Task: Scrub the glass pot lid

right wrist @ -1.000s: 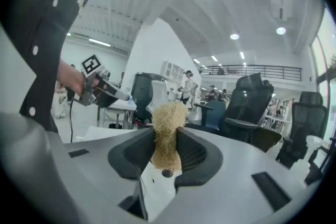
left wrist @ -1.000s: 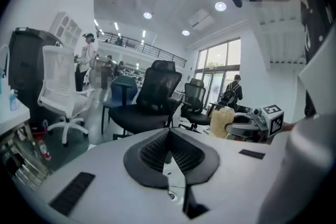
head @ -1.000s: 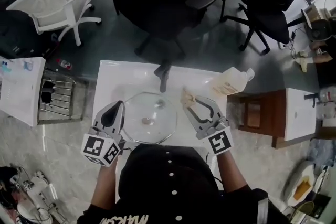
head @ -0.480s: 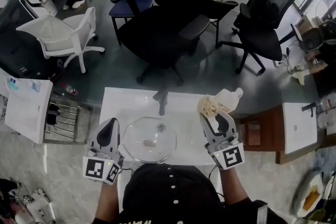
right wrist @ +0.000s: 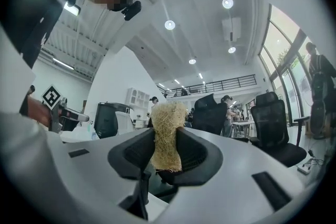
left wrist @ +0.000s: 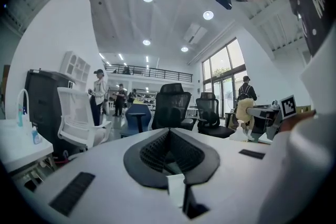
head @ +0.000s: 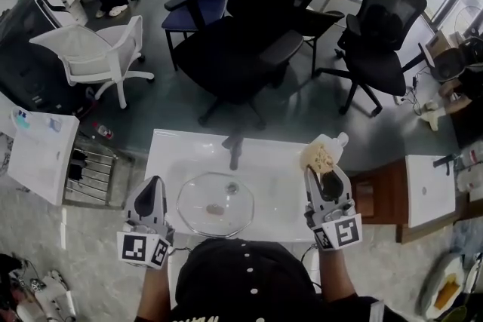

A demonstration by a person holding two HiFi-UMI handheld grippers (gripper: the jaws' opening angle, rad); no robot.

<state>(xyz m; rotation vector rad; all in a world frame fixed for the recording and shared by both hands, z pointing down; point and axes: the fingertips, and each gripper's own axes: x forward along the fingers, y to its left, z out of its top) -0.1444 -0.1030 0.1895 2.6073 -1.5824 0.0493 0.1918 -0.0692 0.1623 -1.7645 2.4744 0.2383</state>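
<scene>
You hold your left hand-held gripper (head: 155,183) shut and empty, just left of the glass pot lid (head: 198,200) lying on the white table (head: 264,162); your right hand-held gripper (head: 323,171) clamps a loofah scrubber (head: 318,157) near the table's right edge.

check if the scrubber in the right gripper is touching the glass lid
Apart. Head view shows the scrubber well right of the glass lid, bare white surface between them.

The person (head: 243,284) wears black with a row of white dots.
</scene>
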